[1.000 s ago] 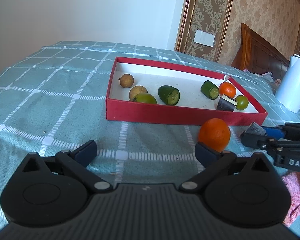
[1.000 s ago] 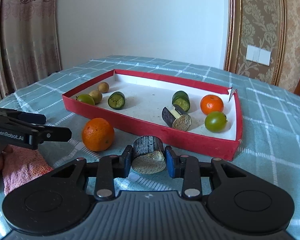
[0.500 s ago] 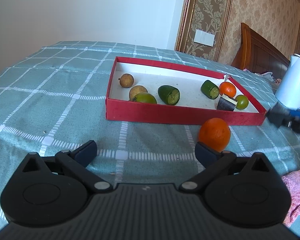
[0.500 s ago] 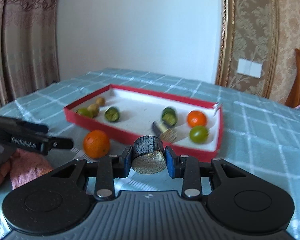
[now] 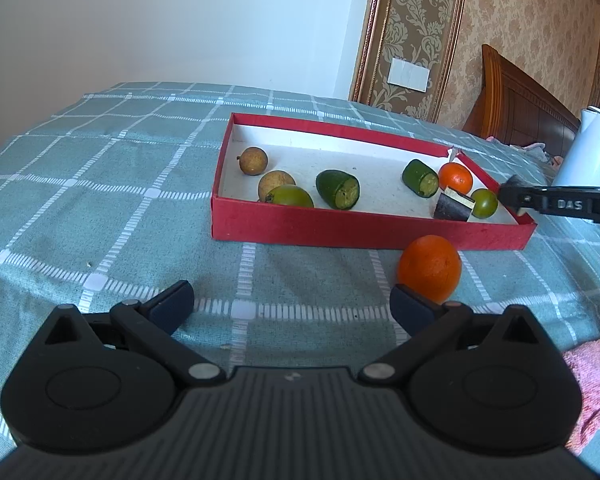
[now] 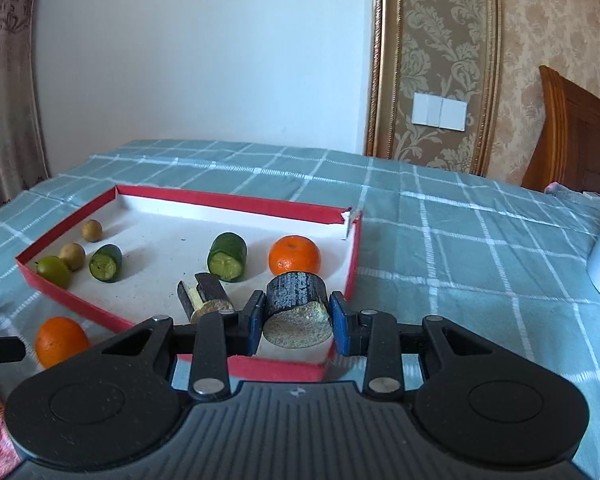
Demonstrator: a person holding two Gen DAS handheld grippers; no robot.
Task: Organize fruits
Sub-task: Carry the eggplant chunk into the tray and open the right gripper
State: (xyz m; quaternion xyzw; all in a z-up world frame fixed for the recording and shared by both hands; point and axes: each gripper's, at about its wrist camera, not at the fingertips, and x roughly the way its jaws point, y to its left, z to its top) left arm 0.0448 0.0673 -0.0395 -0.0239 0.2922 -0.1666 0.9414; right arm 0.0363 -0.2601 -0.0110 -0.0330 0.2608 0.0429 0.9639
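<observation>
A red tray (image 5: 364,229) (image 6: 236,205) holds two brown round fruits, green fruits, two cut cucumber pieces (image 6: 228,257), an orange mandarin (image 6: 294,255) and a dark eggplant piece (image 5: 453,205). My right gripper (image 6: 297,317) is shut on a dark eggplant chunk (image 6: 296,308) and holds it above the tray's near right corner. In the left wrist view it shows at the tray's right end (image 5: 516,196). My left gripper (image 5: 292,304) is open and empty over the cloth. An orange (image 5: 429,267) lies on the cloth just in front of its right finger.
A teal checked cloth (image 5: 100,200) covers the table. A white kettle (image 5: 592,152) stands at the right beyond the tray. A pink towel (image 5: 596,384) lies at the near right. A wooden headboard (image 6: 572,136) stands behind.
My right gripper has lifted the eggplant chunk off the cloth and carried it forward over the tray's near right corner. My left gripper has not moved.
</observation>
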